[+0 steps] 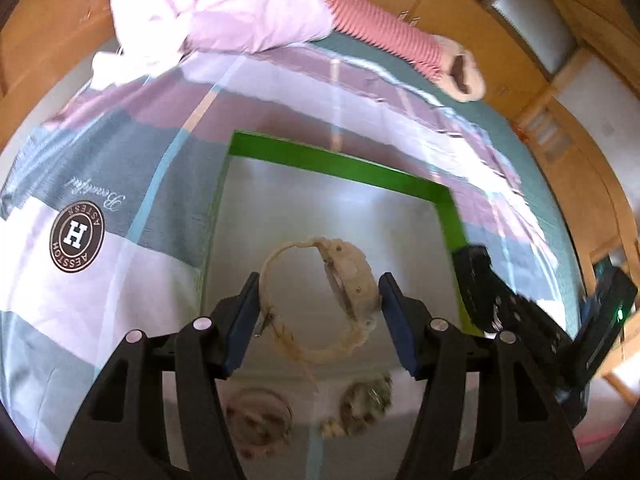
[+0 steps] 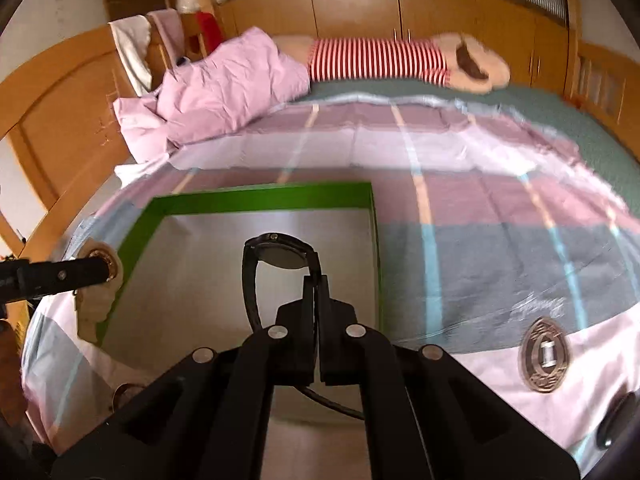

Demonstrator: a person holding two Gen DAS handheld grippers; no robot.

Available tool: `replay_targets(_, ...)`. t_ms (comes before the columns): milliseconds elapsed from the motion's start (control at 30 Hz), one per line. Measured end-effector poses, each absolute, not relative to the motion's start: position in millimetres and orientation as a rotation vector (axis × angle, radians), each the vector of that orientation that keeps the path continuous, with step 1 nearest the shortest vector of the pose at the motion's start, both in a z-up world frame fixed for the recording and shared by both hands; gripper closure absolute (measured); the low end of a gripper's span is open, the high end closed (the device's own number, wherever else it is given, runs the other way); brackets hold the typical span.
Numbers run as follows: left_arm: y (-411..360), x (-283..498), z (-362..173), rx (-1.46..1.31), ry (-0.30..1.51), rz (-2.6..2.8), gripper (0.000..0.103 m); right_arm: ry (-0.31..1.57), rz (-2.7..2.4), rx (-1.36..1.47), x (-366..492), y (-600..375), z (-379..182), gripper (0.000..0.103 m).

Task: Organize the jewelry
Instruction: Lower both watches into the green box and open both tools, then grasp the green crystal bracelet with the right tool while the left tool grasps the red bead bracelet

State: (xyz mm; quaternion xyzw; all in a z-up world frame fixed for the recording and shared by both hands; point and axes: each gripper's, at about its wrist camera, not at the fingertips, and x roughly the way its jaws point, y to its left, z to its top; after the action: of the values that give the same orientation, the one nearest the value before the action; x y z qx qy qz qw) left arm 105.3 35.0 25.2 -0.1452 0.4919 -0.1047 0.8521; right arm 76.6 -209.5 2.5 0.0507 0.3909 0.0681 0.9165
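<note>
Watches hang over the green-rimmed steel tray [image 1: 340, 168]: the cream plastic-strapped wristwatch [image 1: 320, 300] clamped by case and strap in the left gripper [image 1: 318, 300], toward twelve o'clock, the light, springy black wristwatch [image 2: 280, 264] pinched at its strap by the right gripper [image 2: 316, 288].

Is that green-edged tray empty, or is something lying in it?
Seemingly empty: the tray's silver floor shows bare; the cream watch and black watch are held above it.
</note>
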Motion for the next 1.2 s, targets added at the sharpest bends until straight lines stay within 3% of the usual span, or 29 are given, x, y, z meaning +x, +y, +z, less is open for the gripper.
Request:
replay_targets(67,31.7,119.8,13.1,-0.315,1.055,-0.196,0.042,0.816,0.126,0.094,76.4,-210.3,-2.0,0.092)
replay_targets(133,35.8,124.9,7.2,-0.341,1.069,-0.177,0.04,0.808,0.133,0.105,69.9,-211.3,4.2,0.05)
replay_targets(200,39.5,122.2,10.4,-0.373,1.065,-0.193,0.032,0.763,0.158,0.146,54.4,-213.6,17.5,0.043)
replay_targets(333,40.1,93.9,29.7,-0.333,1.053,-0.228,0.025,0.777,0.31,0.133,17.3,-198.0,33.8,0.044)
replay_targets(433,38.0,64.4,29.0,-0.27,1.079,-0.2,0.024,0.857,0.366,0.005,-1.9,-170.9,15.6,0.06)
replay_targets(500,38.0,47.8,17.1,-0.234,1.111,-0.167,0.024,0.919,0.377,-0.052,-1.7,-157.0,-6.1,0.065)
replay_targets(733,42.0,35.9,-29.9,-0.156,1.256,-0.017,0.023,1.11,0.372,-0.125,12.4,-132.7,-65.6,0.067)
replay_targets(767,43.0,36.2,-34.2,-0.146,1.273,0.0,0.023,1.124,0.358,-0.134,12.7,-133.3,-69.0,0.073)
replay_targets(800,45.7,37.3,-37.8,-0.148,1.29,0.014,0.023,1.137,0.346,-0.132,12.1,-133.8,-71.8,0.087)
replay_targets(867,51.5,38.5,-42.5,-0.169,1.317,0.027,0.023,1.141,0.337,-0.092,11.3,-139.3,-69.6,0.093)
replay_targets(1133,65.9,38.4,-52.3,-0.206,1.376,0.049,0.023,1.09,0.314,0.04,5.8,-165.3,-42.7,0.094)
replay_targets(1200,66.4,36.9,-53.3,-0.203,1.386,0.048,0.032,1.097,0.302,0.036,5.6,-167.3,-44.2,0.093)
